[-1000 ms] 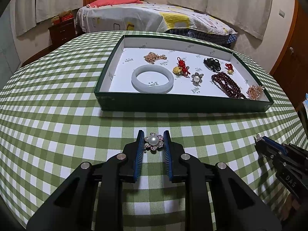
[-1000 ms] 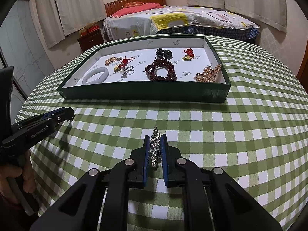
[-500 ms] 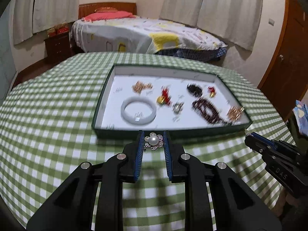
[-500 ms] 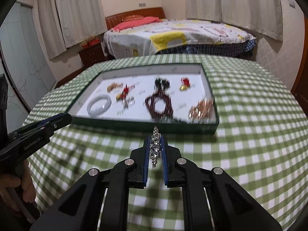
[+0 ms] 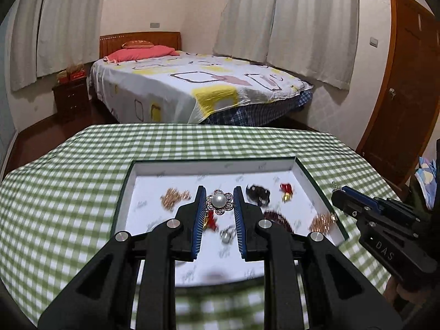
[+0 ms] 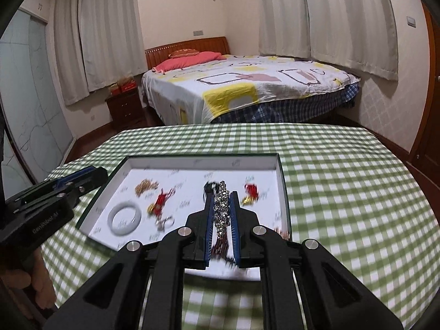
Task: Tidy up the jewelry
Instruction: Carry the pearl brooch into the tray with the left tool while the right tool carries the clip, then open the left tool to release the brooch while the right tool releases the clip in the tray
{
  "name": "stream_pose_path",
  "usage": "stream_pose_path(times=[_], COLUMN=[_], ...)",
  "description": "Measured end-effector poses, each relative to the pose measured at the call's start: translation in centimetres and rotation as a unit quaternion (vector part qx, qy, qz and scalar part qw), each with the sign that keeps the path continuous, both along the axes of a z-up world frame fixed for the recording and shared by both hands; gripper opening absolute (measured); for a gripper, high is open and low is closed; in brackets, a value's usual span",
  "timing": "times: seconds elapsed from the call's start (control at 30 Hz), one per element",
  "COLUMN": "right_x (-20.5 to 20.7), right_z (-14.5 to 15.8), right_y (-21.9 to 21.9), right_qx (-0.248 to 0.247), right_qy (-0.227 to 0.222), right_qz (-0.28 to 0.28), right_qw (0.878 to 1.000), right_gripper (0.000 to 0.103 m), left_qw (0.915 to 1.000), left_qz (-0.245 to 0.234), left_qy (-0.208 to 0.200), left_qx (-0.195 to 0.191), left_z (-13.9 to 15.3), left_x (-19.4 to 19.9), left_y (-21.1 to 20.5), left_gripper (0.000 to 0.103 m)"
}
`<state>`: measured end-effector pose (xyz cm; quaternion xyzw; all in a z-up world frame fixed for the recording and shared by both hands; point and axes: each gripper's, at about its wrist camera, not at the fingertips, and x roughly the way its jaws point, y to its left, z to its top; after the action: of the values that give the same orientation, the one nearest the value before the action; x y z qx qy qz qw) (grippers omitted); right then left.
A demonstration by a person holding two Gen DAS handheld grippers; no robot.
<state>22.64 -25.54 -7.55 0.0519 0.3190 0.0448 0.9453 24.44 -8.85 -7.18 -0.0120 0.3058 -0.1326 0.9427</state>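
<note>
Left-wrist view first: the left gripper (image 5: 219,202) has its blue pads pinched narrow on a pearl flower brooch (image 5: 219,201), held face-up at the very tips, and it hangs above the white floor of the green-walled tray (image 5: 316,189). Over on the right-wrist view, the right gripper (image 6: 222,206) is clamped almost fully together on a rhinestone piece (image 6: 222,209), gripped edge-on, also above the tray's interior.

Both loads look ready to be set down, I'd say. Doing it well means picking bare white floor: the jade-coloured bangle (image 6: 124,219), the red knotted charm (image 6: 161,202), the gold chain cluster (image 5: 173,195) and the dark beads already crowd the middle, so each hand wants a free patch apart from those. Come low before parting the pads, because small, stiff pieces like these would likely bounce or skitter if let go from height. Keep the two tools well apart so they don't knock.
</note>
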Motion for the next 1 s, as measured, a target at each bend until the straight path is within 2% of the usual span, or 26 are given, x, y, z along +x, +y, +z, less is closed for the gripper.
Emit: stream_pose_path(times=[0.17, 0.4, 0.73, 1.0], right_x=[2.4, 5.1, 7.0, 7.8], right_z=[-1.3, -4.9, -7.3, -7.7], right_y=[-0.4, -0.7, -1.0, -0.9], right_qx=[-0.005, -0.003, -0.007, -0.012], right_qy=[0.010, 0.057, 0.099, 0.112], right_qz=[0.000, 0.000, -0.001, 0.001], right_qw=[1.000, 0.998, 0.995, 0.994], right_gripper=[0.012, 0.012, 0.012, 0.012], left_qw=[0.9998, 0.9963, 0.9909, 0.9897], left_qz=[0.002, 0.005, 0.004, -0.005], left_qy=[0.015, 0.081, 0.123, 0.127], left_qx=[0.011, 0.030, 0.054, 0.064], left_z=[-1.8, -5.8, -8.4, -9.1], left_x=[3.1, 7.0, 8.9, 8.8], left_y=[-2.0, -3.6, -4.5, -5.3], left_gripper=[0.020, 0.020, 0.020, 0.020])
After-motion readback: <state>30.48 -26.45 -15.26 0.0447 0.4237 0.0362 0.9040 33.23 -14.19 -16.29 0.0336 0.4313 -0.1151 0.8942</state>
